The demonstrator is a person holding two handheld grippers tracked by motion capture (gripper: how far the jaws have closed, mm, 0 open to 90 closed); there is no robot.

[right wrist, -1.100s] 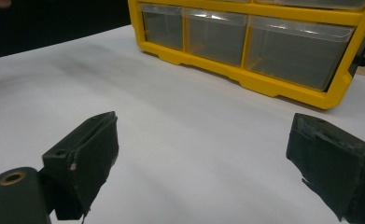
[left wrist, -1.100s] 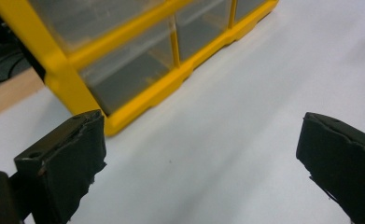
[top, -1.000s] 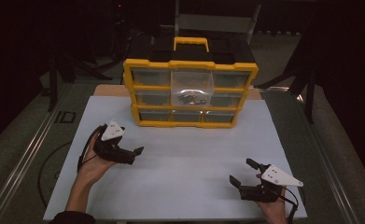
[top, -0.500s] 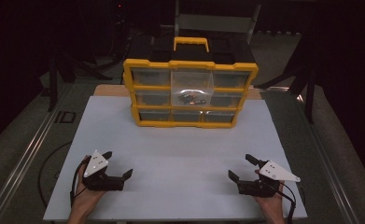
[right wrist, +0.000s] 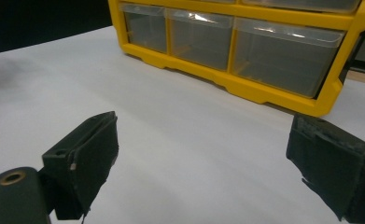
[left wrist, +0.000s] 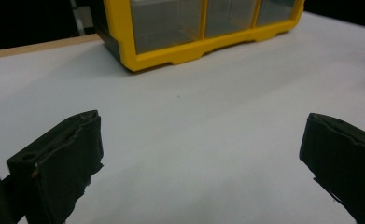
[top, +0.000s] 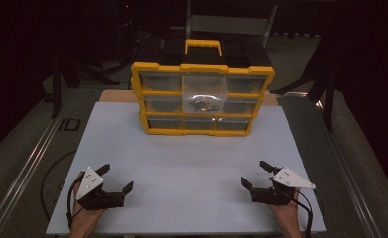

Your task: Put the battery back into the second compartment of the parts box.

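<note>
— Looking across the white table (top: 181,163), we see one yellow drawer cabinet (top: 201,99) standing upright at the far middle, with a yellow carry handle (top: 203,45) on its black top. How do we count its drawers?

— We make out three rows of clear plastic drawers in yellow framing. The middle drawer (top: 204,94) sticks out toward us and holds a few small dark parts; we cannot tell what they are. In the bottom row we count three drawers, and they look empty in both gripper views.

— And our grippers?

— Two. The left gripper (top: 117,180) rests low at the near left of the table, its jaws spread wide with nothing between them. The right gripper (top: 256,174) sits at the near right, jaws equally wide and empty. Both point toward the cabinet and are well apart from it.

— Anything touching the cabinet?

— Nothing that we can see; bare table lies between it and both grippers.
</note>
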